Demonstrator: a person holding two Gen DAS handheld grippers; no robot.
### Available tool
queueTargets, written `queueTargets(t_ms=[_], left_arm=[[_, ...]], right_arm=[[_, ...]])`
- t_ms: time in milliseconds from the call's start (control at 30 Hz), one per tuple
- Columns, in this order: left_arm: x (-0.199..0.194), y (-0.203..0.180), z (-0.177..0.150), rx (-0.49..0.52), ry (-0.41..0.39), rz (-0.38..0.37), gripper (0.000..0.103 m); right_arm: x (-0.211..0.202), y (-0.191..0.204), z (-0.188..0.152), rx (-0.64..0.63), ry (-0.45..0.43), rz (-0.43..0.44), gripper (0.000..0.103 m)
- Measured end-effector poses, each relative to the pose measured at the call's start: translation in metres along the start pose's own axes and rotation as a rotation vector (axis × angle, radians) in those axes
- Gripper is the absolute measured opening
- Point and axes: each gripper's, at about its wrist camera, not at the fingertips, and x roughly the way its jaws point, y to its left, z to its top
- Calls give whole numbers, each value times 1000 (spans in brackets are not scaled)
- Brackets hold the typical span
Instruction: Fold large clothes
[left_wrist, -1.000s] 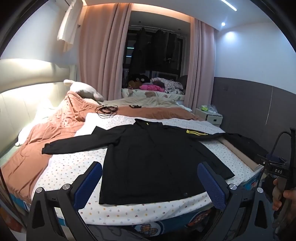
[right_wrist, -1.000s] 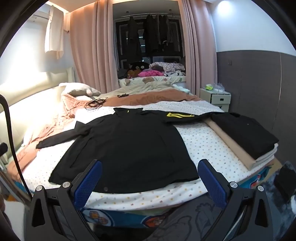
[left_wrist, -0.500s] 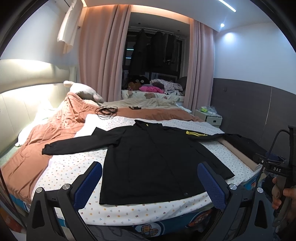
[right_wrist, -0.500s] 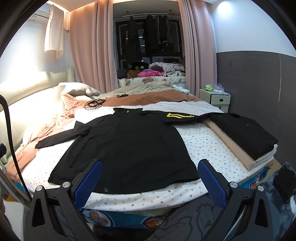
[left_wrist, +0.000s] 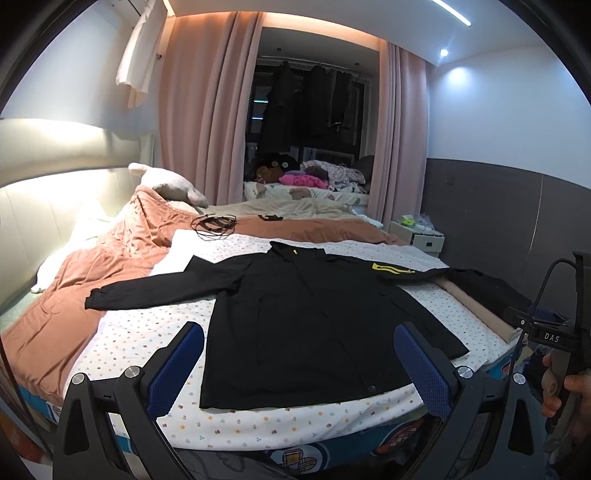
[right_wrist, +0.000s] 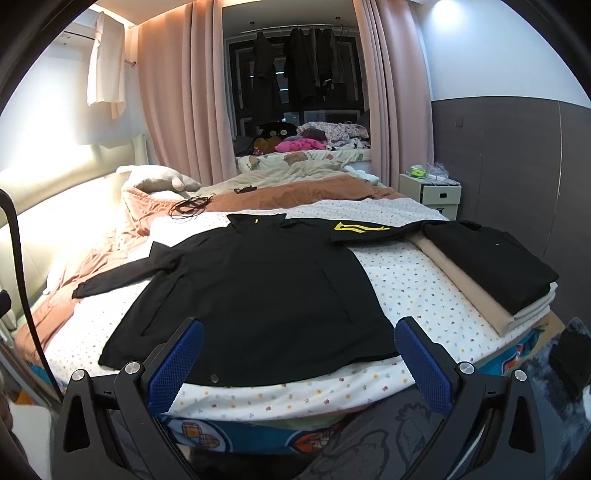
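From the left wrist view, the left gripper (left_wrist: 299, 363) hangs before the bed (left_wrist: 147, 328), its blue-padded fingers (left_wrist: 176, 367) spread wide and grasping nothing. The black jacket (left_wrist: 306, 325) lies flat on the dotted sheet, sleeves stretched to both sides (one bears a yellow emblem). At the right edge a hand (left_wrist: 574, 387) grips the other tool's handle.

From the right wrist view, the right gripper (right_wrist: 299, 363) likewise has its fingers (right_wrist: 424, 363) released and apart, short of the jacket's hem. A stack of folded clothes (right_wrist: 491, 266) sits beside the jacket's right sleeve.
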Motion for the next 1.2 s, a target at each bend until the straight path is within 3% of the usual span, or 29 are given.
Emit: queueTargets(t_ms=[1200], left_arm=[[0,1,-3,-3,-6,-13,103]], right_arm=[[-1,-4,3,-23,-8,-45,103]])
